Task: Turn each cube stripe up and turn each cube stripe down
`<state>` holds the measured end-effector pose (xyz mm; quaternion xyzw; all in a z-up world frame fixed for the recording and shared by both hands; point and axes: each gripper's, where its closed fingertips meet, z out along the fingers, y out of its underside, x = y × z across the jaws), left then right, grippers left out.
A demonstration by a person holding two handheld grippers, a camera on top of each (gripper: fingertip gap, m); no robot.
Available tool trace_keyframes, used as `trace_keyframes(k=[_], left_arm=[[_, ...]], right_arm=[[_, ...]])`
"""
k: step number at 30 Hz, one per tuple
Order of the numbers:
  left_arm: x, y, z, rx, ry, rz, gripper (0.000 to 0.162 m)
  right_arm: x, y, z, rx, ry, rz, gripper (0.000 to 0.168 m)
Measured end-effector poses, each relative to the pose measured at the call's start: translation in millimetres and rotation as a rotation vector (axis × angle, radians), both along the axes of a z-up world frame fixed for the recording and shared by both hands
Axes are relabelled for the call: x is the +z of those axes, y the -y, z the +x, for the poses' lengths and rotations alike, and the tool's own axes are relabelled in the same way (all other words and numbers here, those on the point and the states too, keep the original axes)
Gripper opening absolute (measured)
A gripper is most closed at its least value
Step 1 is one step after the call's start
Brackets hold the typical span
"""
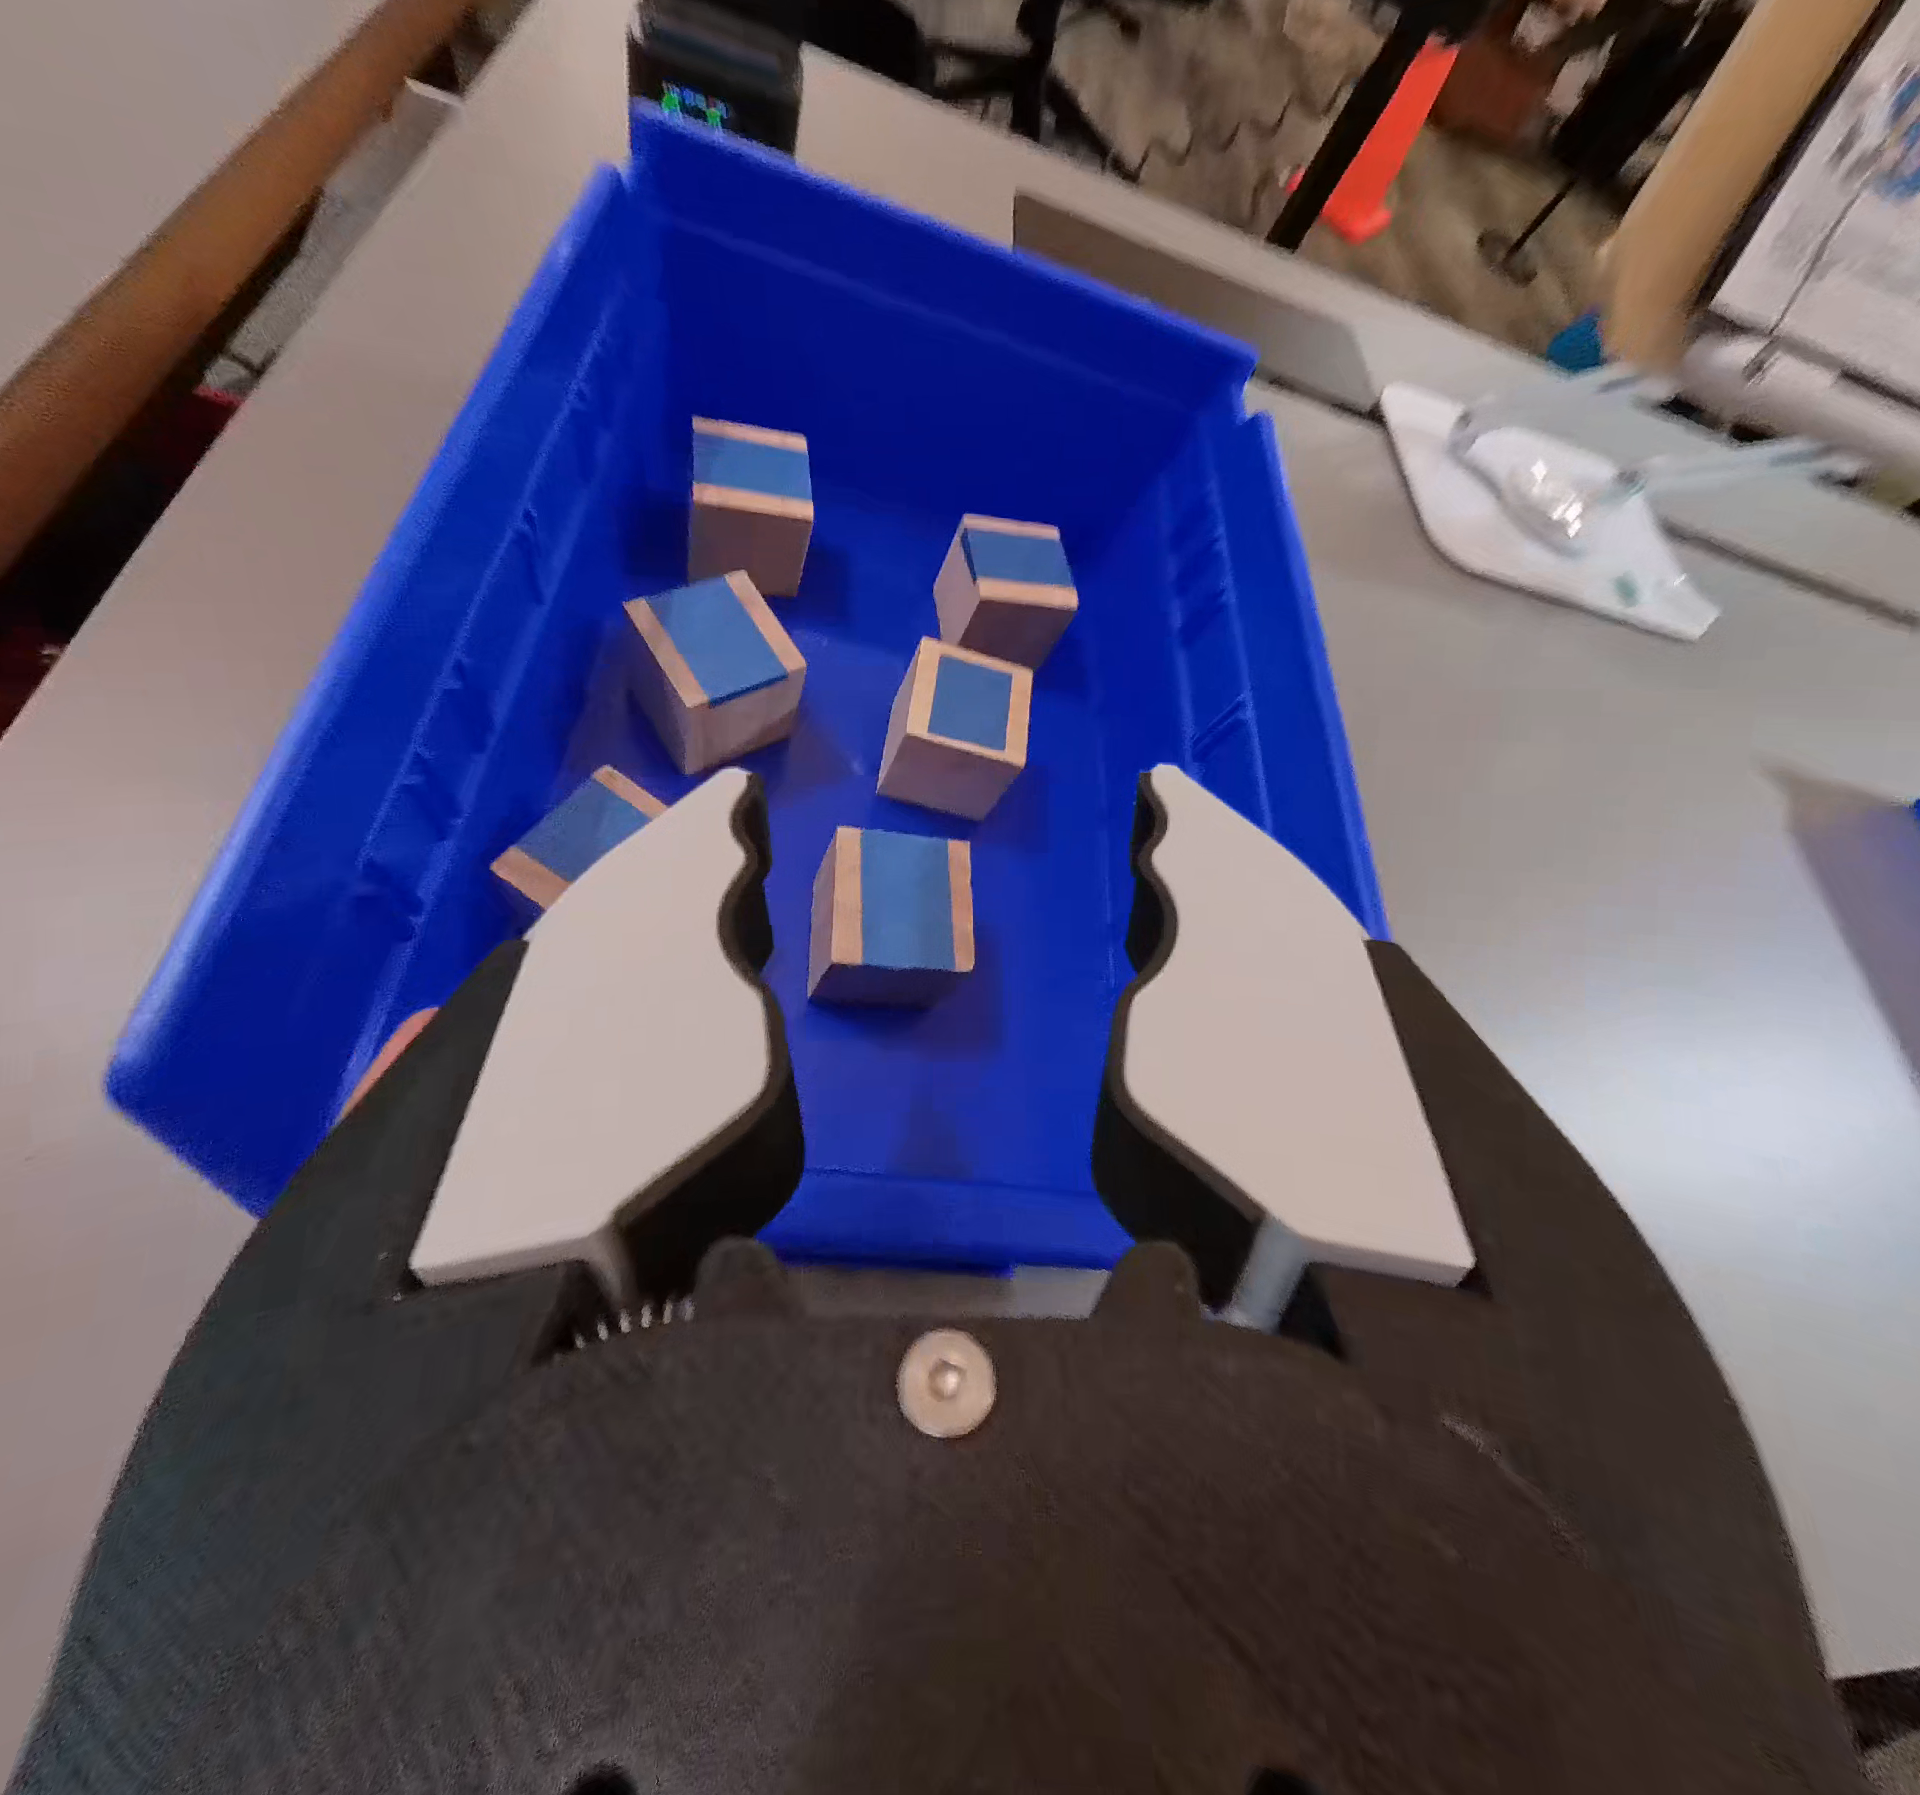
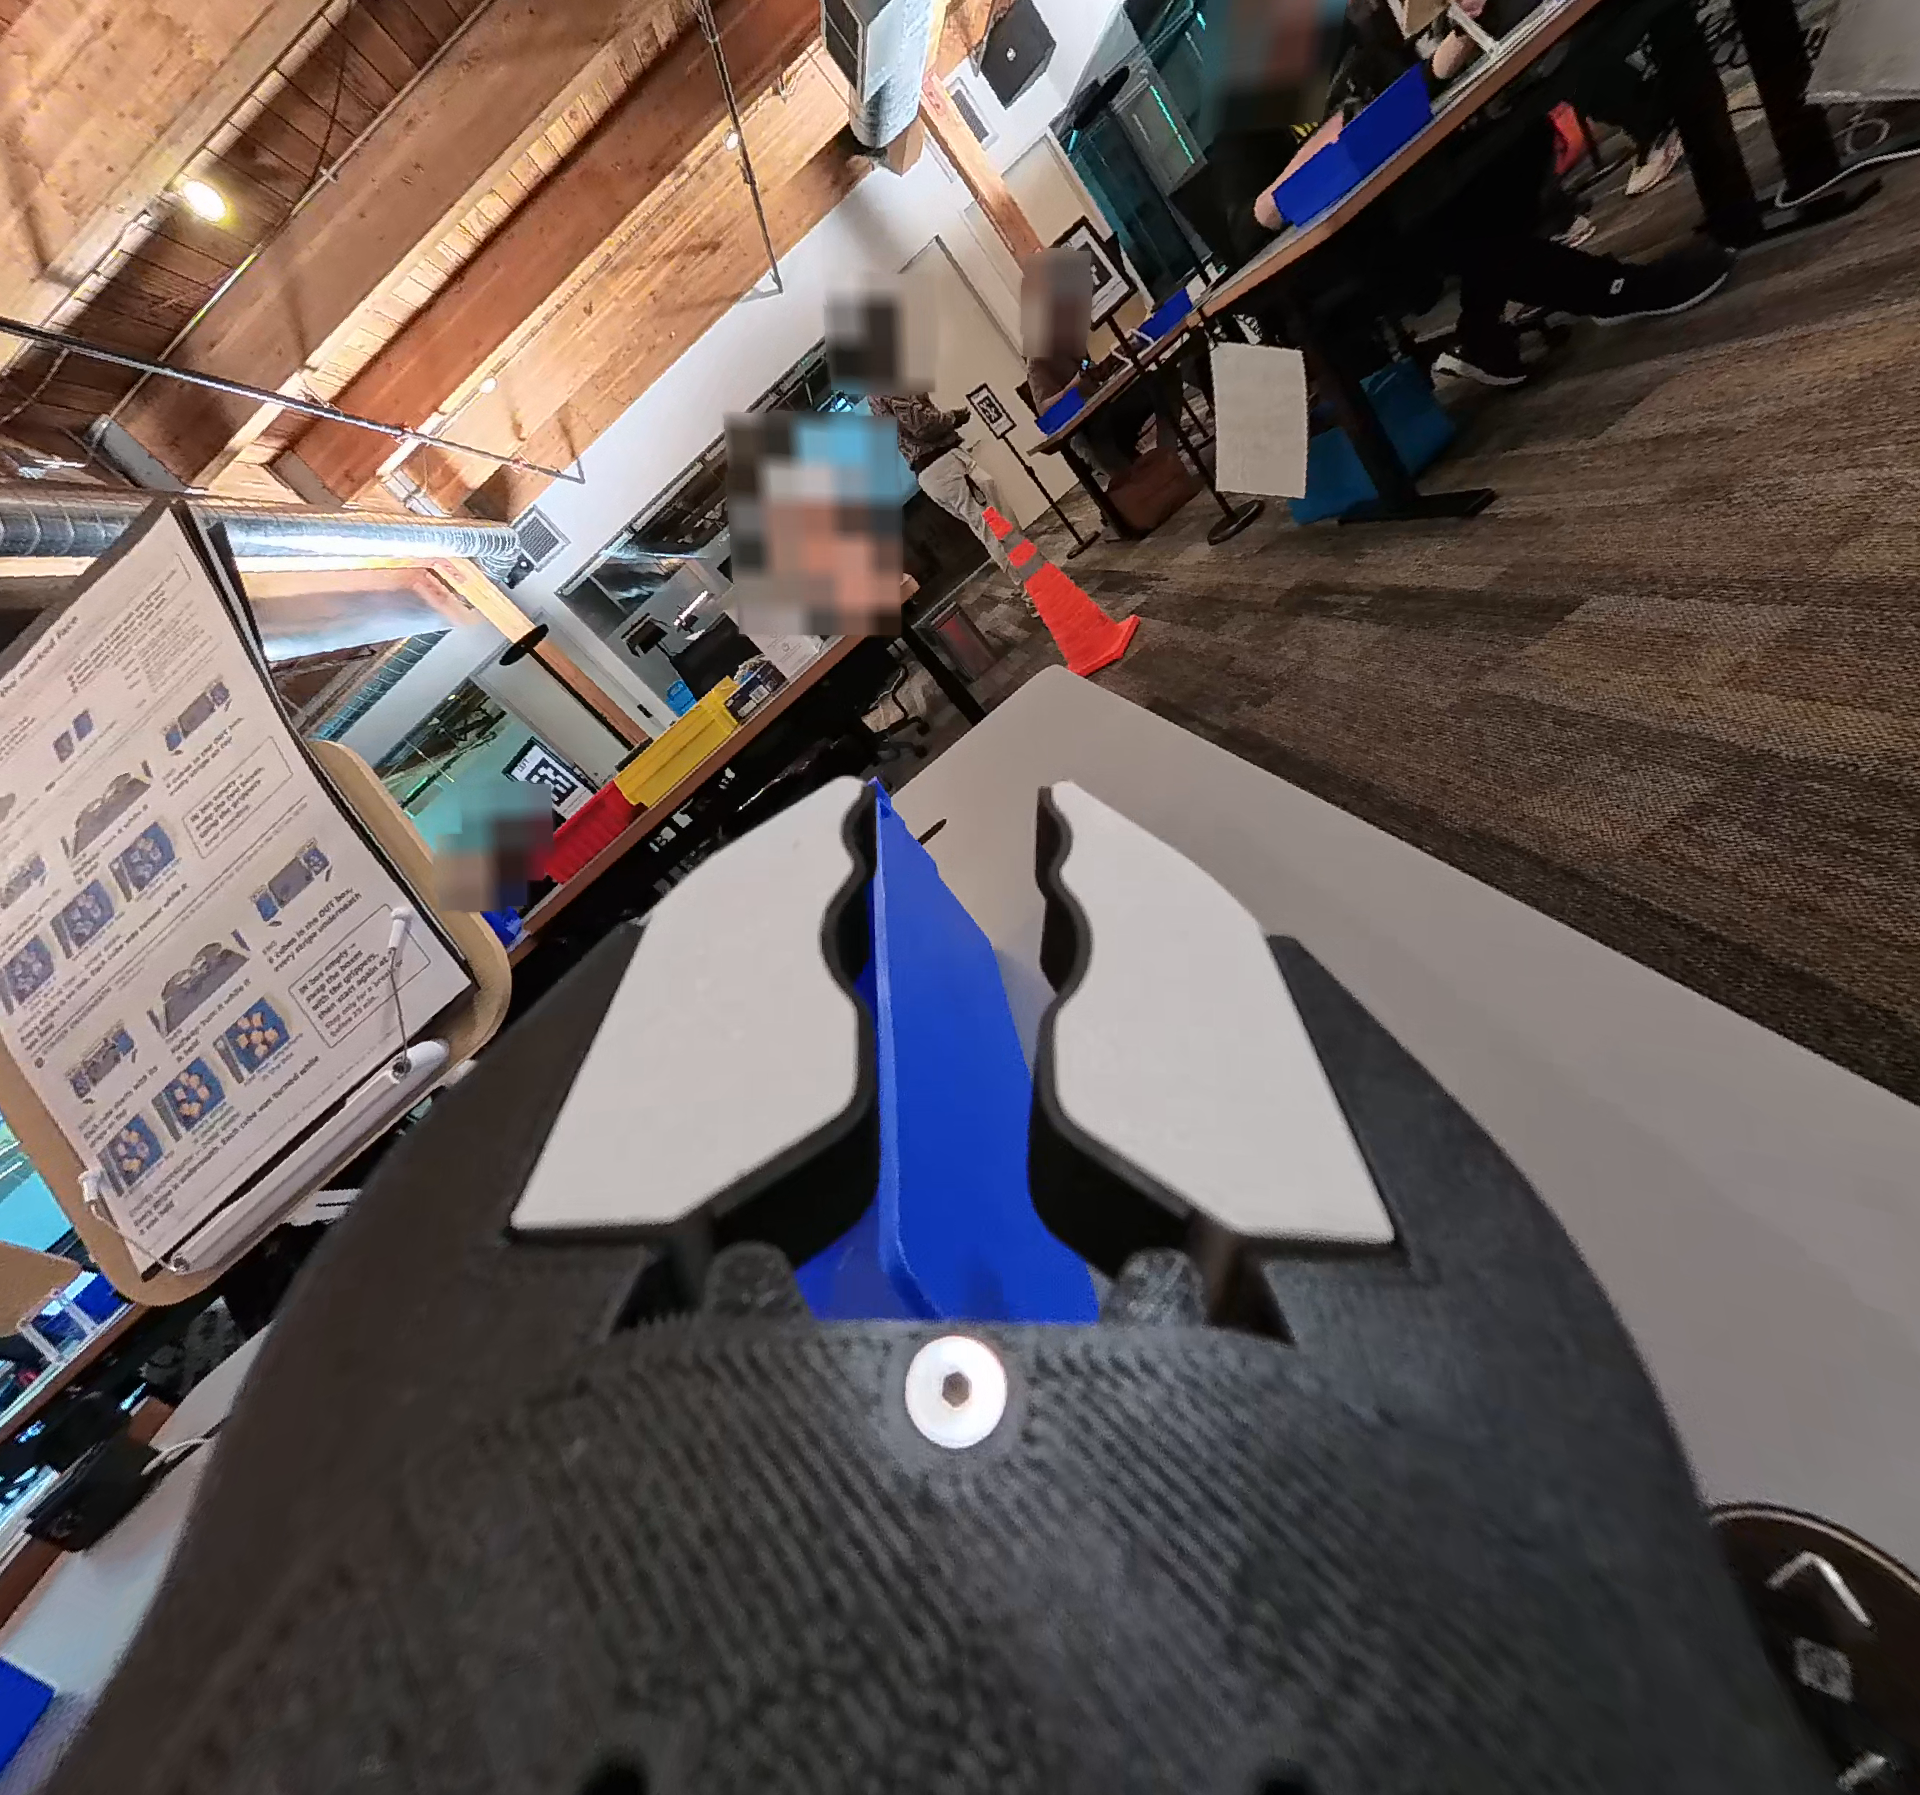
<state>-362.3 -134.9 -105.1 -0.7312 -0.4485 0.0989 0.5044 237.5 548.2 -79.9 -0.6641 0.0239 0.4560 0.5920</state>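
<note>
Left wrist view: a grey table (image 1: 1558,914) fills most of the frame, with a blue bin (image 1: 395,758) standing on it at centre. Beyond the table, in the upper part of the frame, patterned carpet, dark table legs and an orange cone (image 1: 1382,156) are visible, blurred. A white sheet with a clear wrapper (image 1: 1538,498) lies on the table at right.

Six wooden cubes sit on the bin floor, each with its blue stripe facing up: back cube (image 1: 750,498), right back cube (image 1: 1008,587), left cube (image 1: 717,665), centre cube (image 1: 961,727), front cube (image 1: 896,914), and one cube at lower left (image 1: 577,836), partly hidden by a finger. The left gripper (image 1: 945,789) hangs above the near end of the bin, jaws spread wide, gripping nothing.

Right wrist view: a timber ceiling with metal ducts fills the upper left; carpet and long tables run to the upper right. One instruction board (image 2: 208,914) stands at left. The right gripper (image 2: 951,800) has its jaws narrowly apart astride the bin's blue wall (image 2: 935,1070); whether they pinch it, I cannot tell.
</note>
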Motion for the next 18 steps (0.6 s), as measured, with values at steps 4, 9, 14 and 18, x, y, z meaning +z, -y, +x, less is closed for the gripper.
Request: trace_keyframes(k=[4, 9, 14, 18], left_arm=[[-30, -13, -4, -0.041, 0.032, -0.191, 0.067], [-62, -25, -7, -0.104, 0.102, -0.359, 0.067], [-90, -24, -6, -0.136, 0.194, -0.5, 0.061], [-91, -23, -6, -0.144, 0.182, -0.543, 0.045]], right_arm=[[-2, 4, 3, 0.008, 0.035, 0.003, 0.03], [-2, 9, 26, -0.032, 0.042, 0.006, 0.03], [-3, 10, 54, -0.084, -0.028, -0.022, 0.029], [-1, 10, 66, -0.118, -0.056, -0.029, 0.03]])
